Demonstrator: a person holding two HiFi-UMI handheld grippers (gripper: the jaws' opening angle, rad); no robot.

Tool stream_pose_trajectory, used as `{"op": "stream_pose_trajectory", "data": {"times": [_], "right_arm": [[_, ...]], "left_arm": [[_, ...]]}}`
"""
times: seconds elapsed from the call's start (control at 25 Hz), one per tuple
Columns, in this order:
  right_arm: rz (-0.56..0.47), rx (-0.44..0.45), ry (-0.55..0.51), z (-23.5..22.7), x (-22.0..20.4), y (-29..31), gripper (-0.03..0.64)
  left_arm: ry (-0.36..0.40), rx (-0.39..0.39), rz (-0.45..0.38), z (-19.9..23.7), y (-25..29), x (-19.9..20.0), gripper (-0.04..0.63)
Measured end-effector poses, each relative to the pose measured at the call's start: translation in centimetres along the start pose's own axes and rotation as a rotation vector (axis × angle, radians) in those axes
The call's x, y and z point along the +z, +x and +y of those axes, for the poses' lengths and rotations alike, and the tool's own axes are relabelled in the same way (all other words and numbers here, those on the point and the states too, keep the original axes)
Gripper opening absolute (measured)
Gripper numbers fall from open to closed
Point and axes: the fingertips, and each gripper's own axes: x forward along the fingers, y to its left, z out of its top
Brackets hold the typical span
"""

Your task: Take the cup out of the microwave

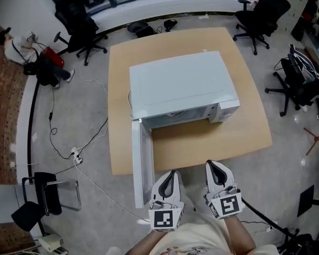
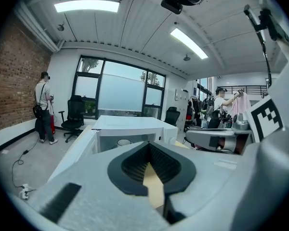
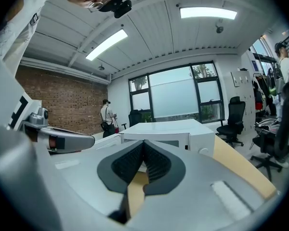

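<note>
- Table [image 1: 202, 142]: light wood, the biggest thing in front of you, grey floor all round it.
- Microwave [image 1: 181, 84]: white box in the middle of the table, with its opening towards you. In the head view its top hides the cavity.
- Door [image 1: 142, 163]: white and swung fully open. It sticks out towards you at the left of the opening and past the table's near edge.
- Chairs: black office chairs off the far corners, one at far left [image 1: 82, 25] and one at far right [image 1: 260, 15], well clear of the microwave.
- Person [image 1: 16, 47]: stands far left by the brick wall, well apart from the table.
- Left gripper [image 1: 171, 173]: at the table's near edge, just right of the door's end. Your left gripper view shows its tongs [image 2: 148, 146] closed tip to tip with nothing in them.
- Right gripper [image 1: 212, 165]: just beside the left one and level with it. Its tongs [image 3: 143, 143] are also together and empty.
- Cup [image 2: 124, 142]: small and white, with a round rim. It sits inside the cavity and shows only in the left gripper view. I can't tell if it has a handle.
- In the way: only bare table lies between your tongs and the opening, and the door flanks the left side.
- Cables [image 1: 90, 137]: thin wires trail over the floor left of the table to a power strip [image 1: 76, 154].
</note>
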Motion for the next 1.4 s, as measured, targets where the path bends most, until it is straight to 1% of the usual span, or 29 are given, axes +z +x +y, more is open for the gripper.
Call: {"op": "stream_pose_trajectory", "data": {"times": [0.04, 0.16, 0.28, 0.36, 0.44, 0.48, 0.52, 0.64, 0.76, 0.84, 0.96, 1.08, 1.28, 1.4], "right_arm": [[0.002, -0.001, 0.003, -0.1, 0.1, 0.5, 0.008], [0.014, 0.005, 0.009, -0.6, 0.1, 1.6, 0.008], [0.028, 0.020, 0.006, -1.6, -0.7, 2.8, 0.008], [0.038, 0.033, -0.001, -2.3, -1.4, 3.4, 0.008], [0.041, 0.044, -0.003, -3.2, -1.8, 4.3, 0.008], [0.044, 0.047, -0.003, -3.6, -2.0, 4.6, 0.008], [0.047, 0.050, -0.001, -4.0, -2.2, 5.0, 0.008], [0.059, 0.058, 0.002, -4.7, -2.7, 6.7, 0.008], [0.073, 0.064, -0.001, -5.3, -3.6, 8.4, 0.008], [0.082, 0.069, 0.004, -5.9, -4.4, 8.9, 0.008], [0.096, 0.078, 0.010, -6.5, -5.8, 9.6, 0.008], [0.100, 0.080, 0.002, -7.1, -7.3, 10.6, 0.008], [0.117, 0.085, 0.016, -8.0, -9.8, 11.8, 0.008], [0.119, 0.078, 0.022, -8.2, -10.5, 12.6, 0.008]], "left_arm": [[-0.004, 0.003, -0.007, 0.3, 0.4, 0.4, 0.002], [-0.012, 0.012, 0.006, 0.8, 1.5, 0.5, 0.002], [-0.006, 0.030, 0.042, 1.0, 2.9, -0.4, 0.002], [-0.023, 0.055, 0.027, 1.1, 3.9, -0.7, 0.002], [-0.050, 0.058, 0.011, 1.1, 5.2, -1.0, 0.003], [-0.056, 0.050, 0.015, 1.0, 5.8, -1.4, 0.038], [-0.059, 0.043, 0.020, 1.0, 6.5, -1.8, 0.092], [-0.043, 0.055, 0.024, 2.0, 8.8, -2.6, 0.195], [-0.020, 0.084, 0.020, 3.7, 11.8, -3.9, 0.281], [-0.009, 0.101, 0.014, 4.7, 13.8, -5.0, 0.316], [0.002, 0.131, 0.018, 6.0, 16.2, -6.4, 0.361], [-0.004, 0.143, -0.003, 7.1, 18.3, -7.6, 0.380], [-0.008, 0.165, 0.019, 8.5, 21.4, -10.4, 0.393], [0.012, 0.163, 0.010, 9.2, 23.3, -11.1, 0.404]]}}
